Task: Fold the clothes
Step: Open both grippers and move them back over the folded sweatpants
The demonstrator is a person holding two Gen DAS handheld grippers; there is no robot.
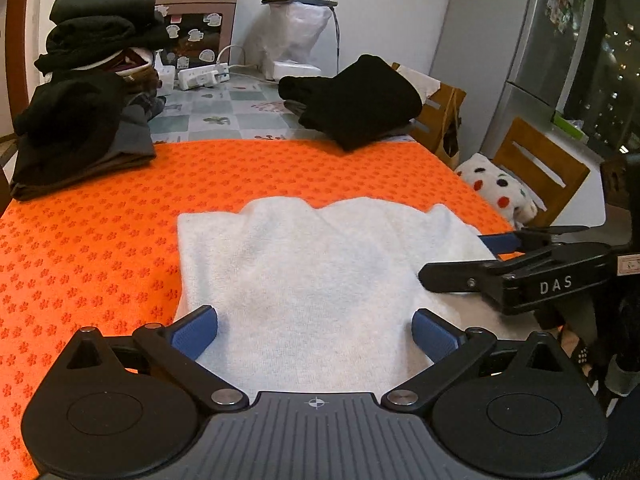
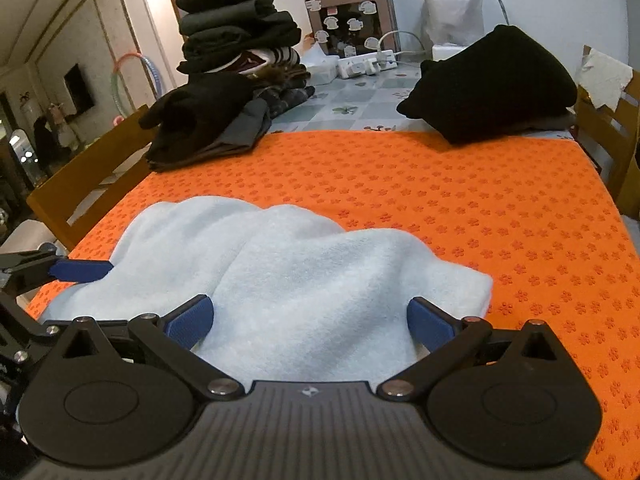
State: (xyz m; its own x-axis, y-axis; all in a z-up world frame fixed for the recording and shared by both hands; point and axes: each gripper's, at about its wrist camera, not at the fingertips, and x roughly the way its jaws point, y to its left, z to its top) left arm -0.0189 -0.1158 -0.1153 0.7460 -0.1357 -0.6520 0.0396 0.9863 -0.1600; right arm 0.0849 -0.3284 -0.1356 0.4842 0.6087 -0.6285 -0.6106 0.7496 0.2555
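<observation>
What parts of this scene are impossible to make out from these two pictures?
- Near edge of the white towel: both views, hidden behind the gripper bodies.
- Stickers on the pink appliance: too small to read.
- Bottom of the tall clothes stack: left view, hidden by the nearer dark pile.

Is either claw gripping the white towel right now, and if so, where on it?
Neither. Both the left claw and right claw are open, fingers spread either side of the white towel at its near edge, not pinching it.

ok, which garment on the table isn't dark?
The pale blue-white fleece garment lying on the orange flower-print mat, right before both open tools. The folded pile and loose heaps beyond are black or grey.
</observation>
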